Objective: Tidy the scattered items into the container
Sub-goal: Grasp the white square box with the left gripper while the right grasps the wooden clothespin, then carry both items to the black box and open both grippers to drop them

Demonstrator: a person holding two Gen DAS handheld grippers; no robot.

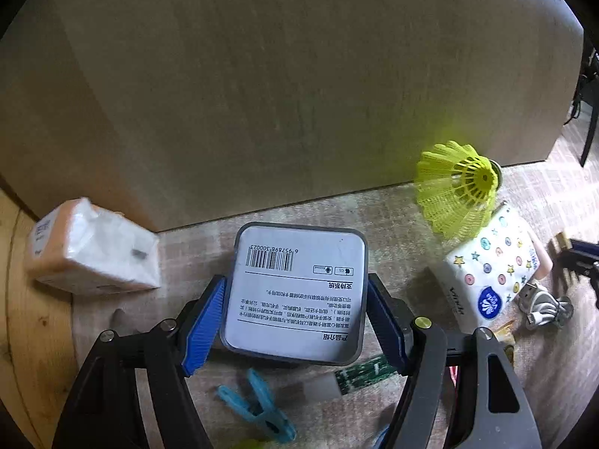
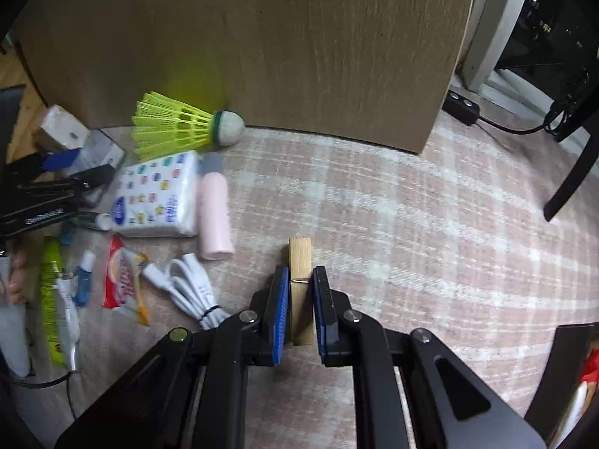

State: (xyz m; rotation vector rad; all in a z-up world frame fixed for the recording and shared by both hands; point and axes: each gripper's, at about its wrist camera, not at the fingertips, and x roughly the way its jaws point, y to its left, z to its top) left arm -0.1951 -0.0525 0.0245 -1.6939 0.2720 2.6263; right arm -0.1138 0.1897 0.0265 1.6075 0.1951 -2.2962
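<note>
My left gripper (image 1: 295, 292) is shut on a square grey tin (image 1: 297, 292) with a barcode label, held above the carpet in front of the big cardboard box (image 1: 299, 86). My right gripper (image 2: 300, 280) is shut on a wooden clothespin (image 2: 300, 288), held over the carpet. The box's brown wall (image 2: 262, 45) fills the back of both views. A yellow shuttlecock (image 1: 458, 191) lies against the box; it also shows in the right wrist view (image 2: 179, 125). A patterned tissue pack (image 2: 157, 194) lies beside it.
Scattered on the checked carpet: a pink tube (image 2: 214, 217), a white cable (image 2: 187, 280), a red snack packet (image 2: 121, 280), a blue clothespin (image 1: 258, 404), a tissue pack (image 1: 93, 249), a green circuit board (image 1: 365, 370). A power strip (image 2: 462, 106) and chair leg (image 2: 572, 172) stand at the right.
</note>
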